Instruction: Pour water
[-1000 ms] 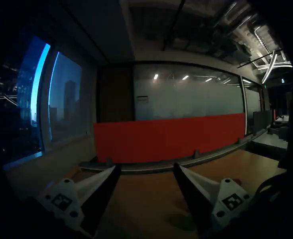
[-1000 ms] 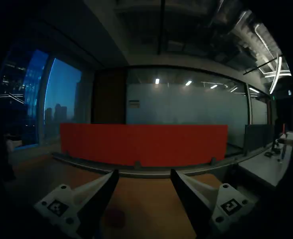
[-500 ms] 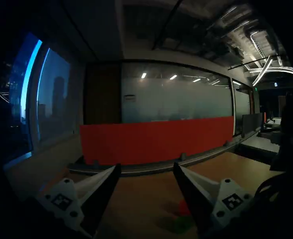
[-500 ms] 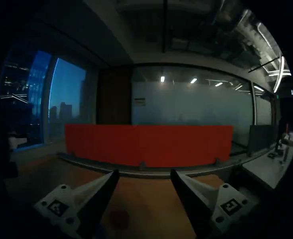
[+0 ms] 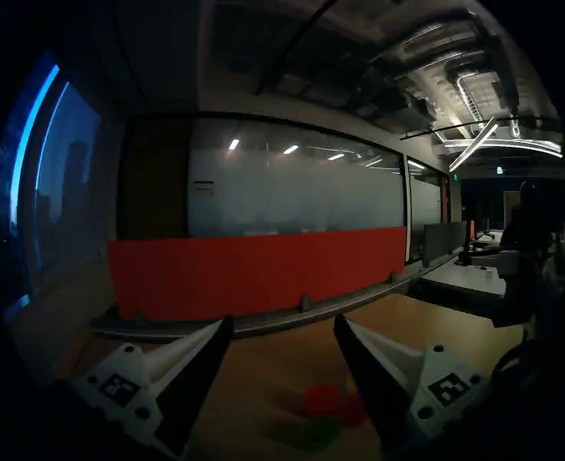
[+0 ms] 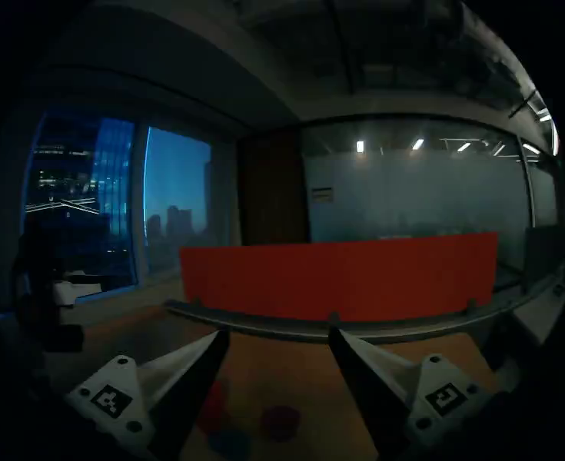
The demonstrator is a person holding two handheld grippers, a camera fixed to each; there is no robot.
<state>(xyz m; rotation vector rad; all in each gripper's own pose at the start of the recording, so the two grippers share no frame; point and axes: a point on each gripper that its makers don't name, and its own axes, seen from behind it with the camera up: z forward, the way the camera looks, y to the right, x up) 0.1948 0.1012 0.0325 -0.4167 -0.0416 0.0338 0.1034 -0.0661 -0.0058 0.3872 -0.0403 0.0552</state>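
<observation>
The left tool [image 5: 282, 320] hangs over a wooden counter [image 5: 443, 326], its two fingers spread apart with nothing between them. Low in the left gripper view, near the finger on the picture's right, small cups sit close together on the counter. A red cup [image 5: 322, 398] has a second red cup [image 5: 351, 409] just beside it and a green cup [image 5: 318, 432] in front of both. The light is too dim to tell whether any holds water. Behind the counter stands a red partition [image 5: 251, 273], with a frosted glass wall [image 5: 297, 192] above it.

The right tool [image 6: 277, 332] is likewise spread apart and empty. In the right gripper view, a tall red cup [image 6: 213, 403] stands by the finger on the picture's left. A maroon cup [image 6: 280, 422] sits lower between the fingers, and a blue cup [image 6: 232, 443] is near both. A window [image 6: 176, 207] shows a dusk skyline.
</observation>
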